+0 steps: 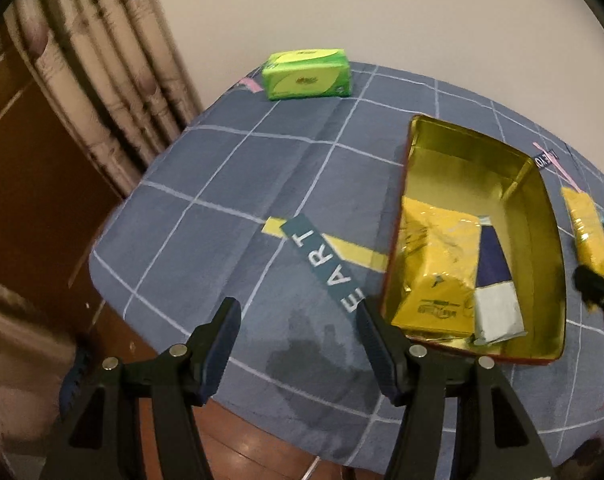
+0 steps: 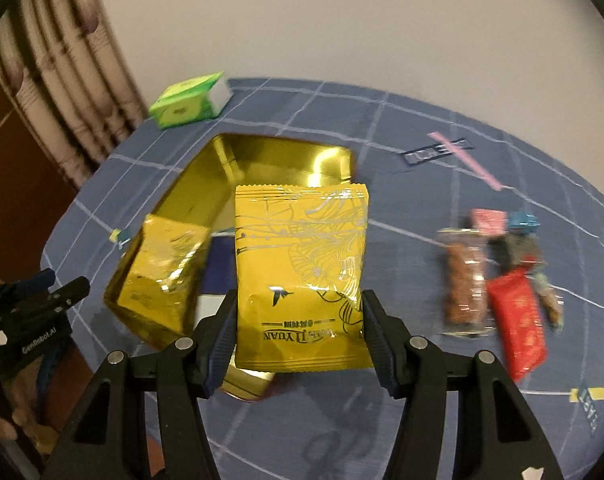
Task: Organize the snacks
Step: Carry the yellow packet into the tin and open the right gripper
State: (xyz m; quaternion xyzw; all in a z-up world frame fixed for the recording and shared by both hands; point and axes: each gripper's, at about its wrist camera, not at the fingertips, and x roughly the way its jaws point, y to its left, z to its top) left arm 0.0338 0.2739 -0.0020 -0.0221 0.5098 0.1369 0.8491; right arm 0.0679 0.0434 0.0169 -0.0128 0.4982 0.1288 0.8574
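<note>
Right gripper (image 2: 298, 320): jaws clamped on the lower edges of a yellow foil snack packet (image 2: 302, 276) with silver line art, held flat at centre frame above the gold tin (image 2: 262, 160).
Left gripper (image 1: 298, 320): jaws apart, nothing between them, over the blue checked tablecloth (image 1: 222, 168); tin lies to its right.
Tin contents: one yellow packet (image 1: 438, 264) and one blue-and-white packet (image 1: 496, 292).
Right of frame: loose snacks (image 2: 502, 272).
Upper left: green box (image 1: 306, 74).

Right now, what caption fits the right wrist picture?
Right tongs carry a yellow snack packet above the gold tin.
</note>
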